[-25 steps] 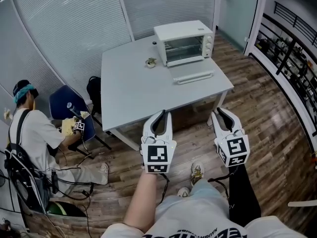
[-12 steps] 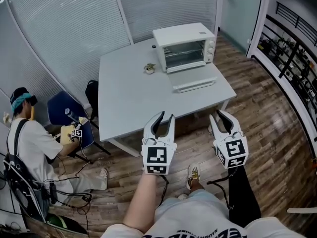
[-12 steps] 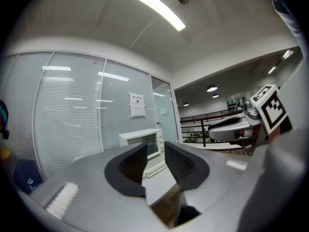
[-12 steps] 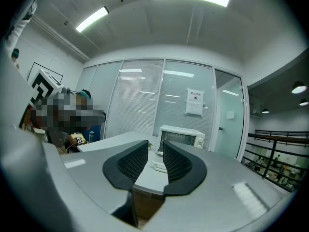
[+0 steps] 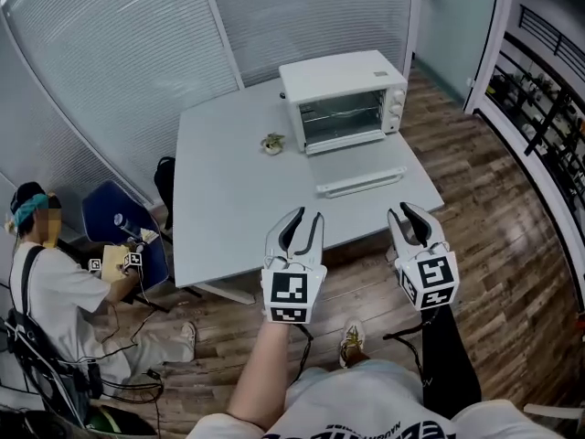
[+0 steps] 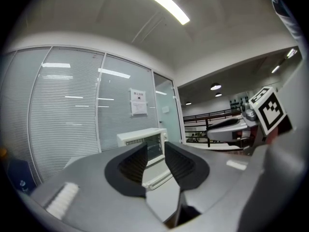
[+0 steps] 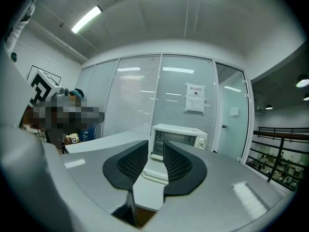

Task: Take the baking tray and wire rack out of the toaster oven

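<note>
A white toaster oven (image 5: 343,99), door dropped open, sits at the grey counter's (image 5: 238,199) far side before blinded glass walls (image 5: 119,71), with a wire rack (image 5: 343,119) inside. The left gripper (image 5: 307,216) and right gripper (image 5: 402,210) hover near its front edge, jaws just opening, empty.

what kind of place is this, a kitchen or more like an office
Most likely an office or lab-style room, not a kitchen: glass partition walls hung with blinds, a plain grey table carrying a white toaster oven, and a person seated beside it on the wood floor.
</note>
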`<state>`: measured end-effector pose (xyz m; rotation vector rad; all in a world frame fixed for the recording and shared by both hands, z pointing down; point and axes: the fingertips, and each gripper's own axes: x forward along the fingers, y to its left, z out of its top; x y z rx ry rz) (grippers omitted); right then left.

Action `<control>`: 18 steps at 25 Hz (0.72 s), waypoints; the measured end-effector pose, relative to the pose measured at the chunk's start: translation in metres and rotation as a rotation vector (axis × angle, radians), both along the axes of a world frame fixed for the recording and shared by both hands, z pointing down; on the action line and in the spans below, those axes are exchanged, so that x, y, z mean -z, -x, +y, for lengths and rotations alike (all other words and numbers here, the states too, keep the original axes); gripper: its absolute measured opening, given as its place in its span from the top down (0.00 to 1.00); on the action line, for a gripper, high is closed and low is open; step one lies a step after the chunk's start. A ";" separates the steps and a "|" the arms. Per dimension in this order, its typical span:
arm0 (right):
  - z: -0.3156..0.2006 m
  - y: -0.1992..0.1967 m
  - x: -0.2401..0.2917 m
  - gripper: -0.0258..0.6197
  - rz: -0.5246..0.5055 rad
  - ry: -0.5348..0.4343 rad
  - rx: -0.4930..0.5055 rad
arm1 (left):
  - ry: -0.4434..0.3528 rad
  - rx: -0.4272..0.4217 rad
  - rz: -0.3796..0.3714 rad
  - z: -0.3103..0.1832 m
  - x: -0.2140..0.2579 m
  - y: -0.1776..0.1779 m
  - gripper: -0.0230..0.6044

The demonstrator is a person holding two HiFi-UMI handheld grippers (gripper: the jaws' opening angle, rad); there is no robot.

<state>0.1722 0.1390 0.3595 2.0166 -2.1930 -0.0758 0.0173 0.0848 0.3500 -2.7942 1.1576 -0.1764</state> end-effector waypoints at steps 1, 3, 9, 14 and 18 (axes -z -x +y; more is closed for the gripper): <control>-0.011 -0.005 -0.001 0.84 -0.001 0.002 0.005 | 0.000 0.002 0.000 -0.010 0.000 -0.005 0.75; -0.033 -0.015 -0.001 0.84 -0.011 0.005 0.016 | 0.000 0.010 0.003 -0.029 0.000 -0.015 0.75; -0.085 -0.043 0.001 0.84 -0.029 0.005 0.046 | 0.005 0.037 0.003 -0.075 -0.001 -0.042 0.75; -0.114 -0.061 -0.003 0.84 -0.025 0.006 0.069 | 0.008 0.050 0.001 -0.101 -0.004 -0.063 0.75; -0.128 -0.071 -0.002 0.84 -0.026 -0.001 0.081 | 0.001 0.049 0.000 -0.113 -0.002 -0.078 0.75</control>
